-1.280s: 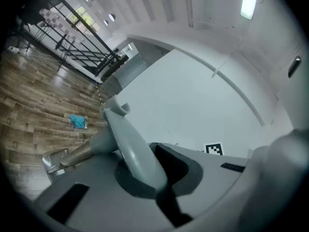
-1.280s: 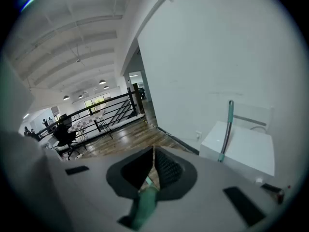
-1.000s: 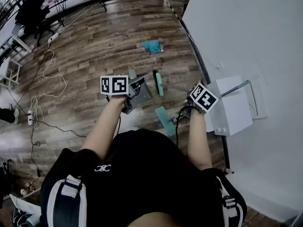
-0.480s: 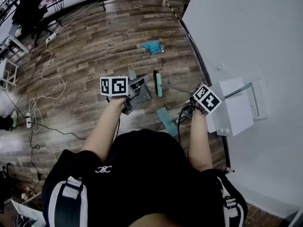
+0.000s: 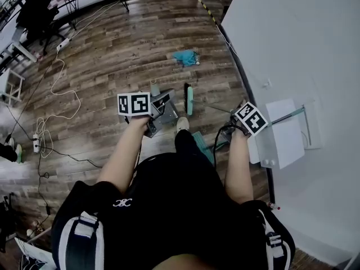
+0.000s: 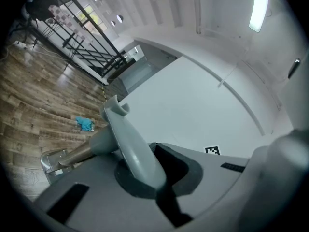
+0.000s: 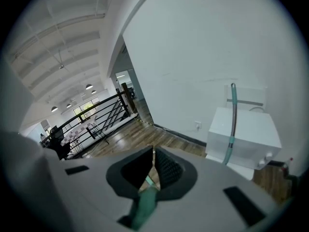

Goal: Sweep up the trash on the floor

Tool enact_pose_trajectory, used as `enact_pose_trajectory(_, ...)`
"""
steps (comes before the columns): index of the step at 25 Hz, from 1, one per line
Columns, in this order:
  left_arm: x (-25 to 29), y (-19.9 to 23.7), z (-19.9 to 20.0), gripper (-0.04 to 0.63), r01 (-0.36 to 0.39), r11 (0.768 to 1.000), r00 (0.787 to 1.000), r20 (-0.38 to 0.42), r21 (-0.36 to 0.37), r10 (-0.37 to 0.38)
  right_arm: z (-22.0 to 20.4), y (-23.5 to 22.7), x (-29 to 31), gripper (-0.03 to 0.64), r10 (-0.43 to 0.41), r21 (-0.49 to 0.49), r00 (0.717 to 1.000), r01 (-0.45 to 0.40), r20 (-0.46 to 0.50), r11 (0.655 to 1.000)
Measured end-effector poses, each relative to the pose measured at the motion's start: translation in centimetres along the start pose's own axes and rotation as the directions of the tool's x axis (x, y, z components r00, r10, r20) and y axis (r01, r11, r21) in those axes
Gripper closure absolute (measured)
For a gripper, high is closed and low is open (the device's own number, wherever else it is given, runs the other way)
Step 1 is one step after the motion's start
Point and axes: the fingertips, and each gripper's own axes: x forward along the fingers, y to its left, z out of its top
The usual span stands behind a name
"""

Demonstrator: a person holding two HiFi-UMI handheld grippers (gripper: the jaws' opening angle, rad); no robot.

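Observation:
A blue crumpled piece of trash (image 5: pixel 184 57) lies on the wood floor ahead, also visible in the left gripper view (image 6: pixel 85 123). My left gripper (image 5: pixel 153 121) is shut on the grey handle (image 6: pixel 131 149) of a grey dustpan (image 5: pixel 165 109), which hangs low in front of me. My right gripper (image 5: pixel 229 129) is shut on the teal broom handle (image 7: pixel 144 203). The broom head (image 5: pixel 189 99), teal with dark bristles, sits on the floor just right of the dustpan. The trash is well beyond both tools.
A white wall panel (image 5: pixel 292 44) runs along the right. A white cabinet (image 5: pixel 284 134) stands by it with a teal pole (image 5: pixel 288 116) across it. Cables (image 5: pixel 56 103) trail over the floor at left. Dark chairs and table legs (image 5: pixel 39 10) fill the far left. My shoe (image 5: pixel 182 124) shows between the grippers.
I have stepped forward: a shoe and leg now show between the grippers. The right gripper shifted slightly right and down. Both grips are unchanged.

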Motion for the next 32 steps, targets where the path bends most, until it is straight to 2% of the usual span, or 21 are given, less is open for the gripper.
enact_pose_trajectory(8,3.2,3.8,4.8,0.597,-0.035,0.999,0.999,-0.008,-0.014,0.035,2.5,1.6,6.4,0.589,0.005,0.042,1.0,-0.004,-0.022,0.999)
enact_pose_trajectory(16,10.3,6.5,11.6,0.597,-0.061,0.998,0.998,0.018,-0.006,0.061,8.8,1.0,14.7,0.589,-0.001,0.079,0.999,0.004,-0.035,0.997)
enact_pose_trajectory(28,19.6,8.3,19.6,0.597,-0.058,0.997,0.995,0.083,-0.042,0.062,17.0,0.6,24.7,0.589,0.016,0.031,1.0,-0.015,-0.024,0.999)
enact_pose_trajectory(32,22.1,8.4,21.5,0.597,-0.06,0.998,0.994,0.092,-0.031,0.062,19.3,0.8,27.1,0.589,0.034,0.024,0.999,-0.034,-0.014,0.999)
